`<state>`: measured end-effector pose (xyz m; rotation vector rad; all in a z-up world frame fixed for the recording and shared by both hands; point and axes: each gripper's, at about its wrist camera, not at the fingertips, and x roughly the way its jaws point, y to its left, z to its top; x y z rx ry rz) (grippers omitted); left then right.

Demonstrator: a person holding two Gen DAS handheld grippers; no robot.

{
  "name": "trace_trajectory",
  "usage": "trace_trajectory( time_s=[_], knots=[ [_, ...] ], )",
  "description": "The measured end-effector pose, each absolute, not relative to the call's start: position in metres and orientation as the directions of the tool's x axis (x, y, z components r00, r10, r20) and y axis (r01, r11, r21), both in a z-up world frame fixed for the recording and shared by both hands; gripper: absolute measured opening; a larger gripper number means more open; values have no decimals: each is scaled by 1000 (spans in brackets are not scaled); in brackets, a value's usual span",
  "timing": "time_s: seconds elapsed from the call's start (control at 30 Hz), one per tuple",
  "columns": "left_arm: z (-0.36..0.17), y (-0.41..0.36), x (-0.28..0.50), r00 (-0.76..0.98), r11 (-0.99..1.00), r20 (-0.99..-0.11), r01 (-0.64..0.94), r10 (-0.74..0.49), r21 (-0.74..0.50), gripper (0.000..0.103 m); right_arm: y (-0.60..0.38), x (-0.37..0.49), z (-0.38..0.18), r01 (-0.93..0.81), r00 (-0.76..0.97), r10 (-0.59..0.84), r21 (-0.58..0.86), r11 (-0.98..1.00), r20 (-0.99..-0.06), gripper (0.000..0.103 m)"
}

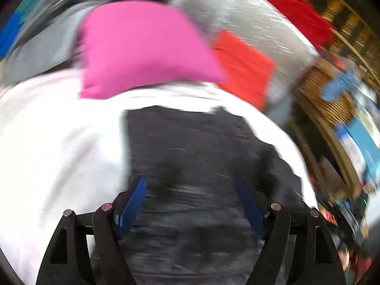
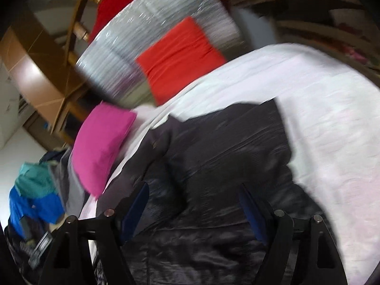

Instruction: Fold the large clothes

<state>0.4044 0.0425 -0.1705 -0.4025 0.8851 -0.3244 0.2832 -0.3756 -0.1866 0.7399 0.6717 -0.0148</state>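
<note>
Dark clothing [image 1: 201, 156], a shiny black garment that looks like a jacket, lies spread on a white sheet [image 1: 59, 147] that covers the bed. Both views are smeared by motion blur, so fine detail is lost. The left gripper [image 1: 191, 201] hangs over the garment with its blue pads wide apart and nothing between them; it has let go. The right gripper [image 2: 193, 206] is likewise spread above the black fabric, gripping nothing. Beyond the garment a pink pillow [image 1: 142, 47] rests at the edge of the sheet, with grey cloth [image 1: 40, 49] just beside it. Farther back an orange-red cushion [image 2: 178, 57] lies on a silvery, glinting cover [image 2: 152, 23], and a red cloth [image 1: 296, 9] lies at its far side. A heap of blue and teal fabric [image 2: 35, 194] sits off to one side of the bed. Wooden furniture [image 2: 30, 66] stands behind, and a woven basket [image 1: 327, 95] with blue items shows near the bed's corner.
</note>
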Motion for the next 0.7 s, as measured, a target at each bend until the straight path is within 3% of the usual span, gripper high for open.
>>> trace_trajectory(
  time_s=[0.13,0.3,0.43,0.47,0.5,0.6,0.7],
  knots=[
    [-196,56,417,548,886,-752,-39,-367,-461,78,-333,309,-185,154,758,236,518,841,-608,84],
    [-224,44,422,440,934,-847,-46,-299,-354,77,-305,343,-203,174,710,174,410,896,-683,85],
    [-227,29,421,410,942,-860,-11,-302,-336,77,-305,365,-228,192,694,227,480,856,-683,85],
    [-229,27,421,411,946,-863,-5,-294,-325,77,-303,365,-229,185,703,233,490,852,-671,82],
    [-228,24,421,411,948,-865,-3,-288,-317,77,-301,364,-227,162,713,252,503,849,-655,60],
    [-225,20,424,414,947,-865,-18,-284,-319,77,-294,361,-214,117,709,296,520,846,-640,32],
    [-227,17,434,430,953,-864,-28,-262,-303,77,-308,346,-197,59,725,457,709,703,-514,29]
  ],
)
